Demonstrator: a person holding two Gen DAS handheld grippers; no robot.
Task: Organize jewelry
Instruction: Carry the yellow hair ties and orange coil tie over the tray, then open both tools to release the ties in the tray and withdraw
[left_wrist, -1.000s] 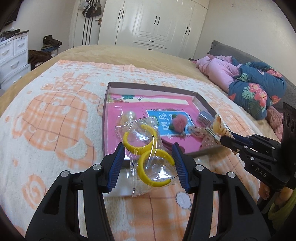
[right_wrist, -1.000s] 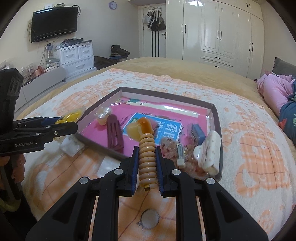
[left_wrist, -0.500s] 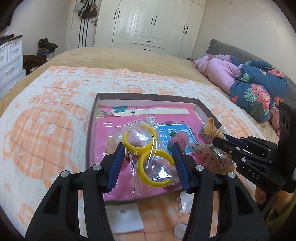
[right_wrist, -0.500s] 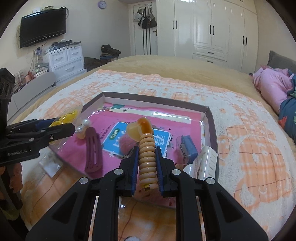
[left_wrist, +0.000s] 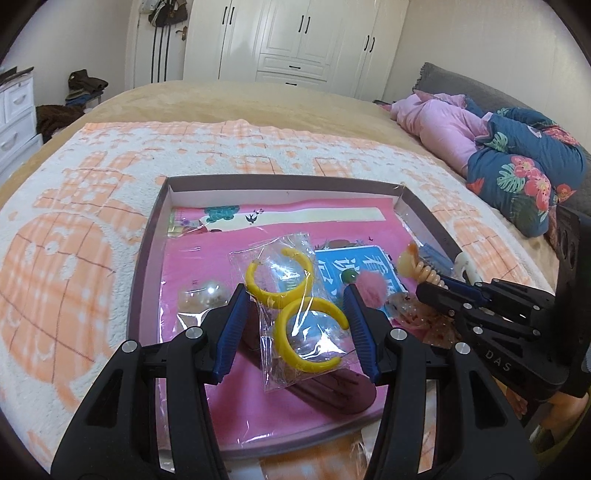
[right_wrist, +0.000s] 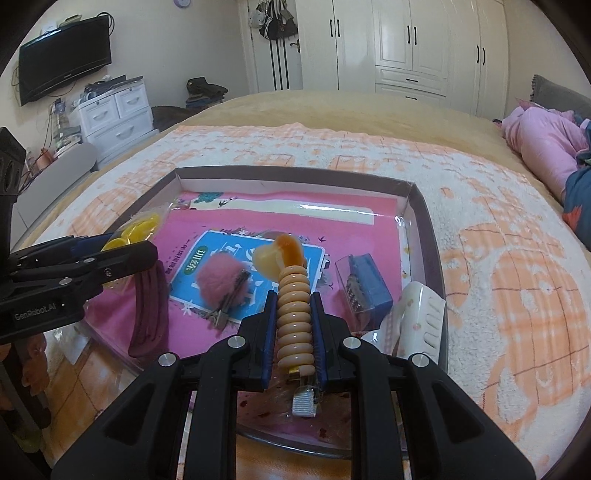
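Left hand-held gripper (left_wrist: 293, 321) pinches the earring bag (left_wrist: 291, 306) across its width, hanging over the tray (left_wrist: 147, 236); right hand-held gripper (right_wrist: 293, 325) is clamped tight on the ribbed clip (right_wrist: 293, 310), also over the tray. Risks: the slick bag may slip sideways on release and land across the pearl (left_wrist: 201, 295). The grippers sit near each other over the tray and could collide.

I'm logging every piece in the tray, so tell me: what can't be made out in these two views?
- Left wrist view: the dark red clip is mostly hidden by the bag of yellow hoops in the left gripper.
- Right wrist view: the speckled bag is covered by the right gripper and its coil clip.
- The blue box: contents too small to tell.
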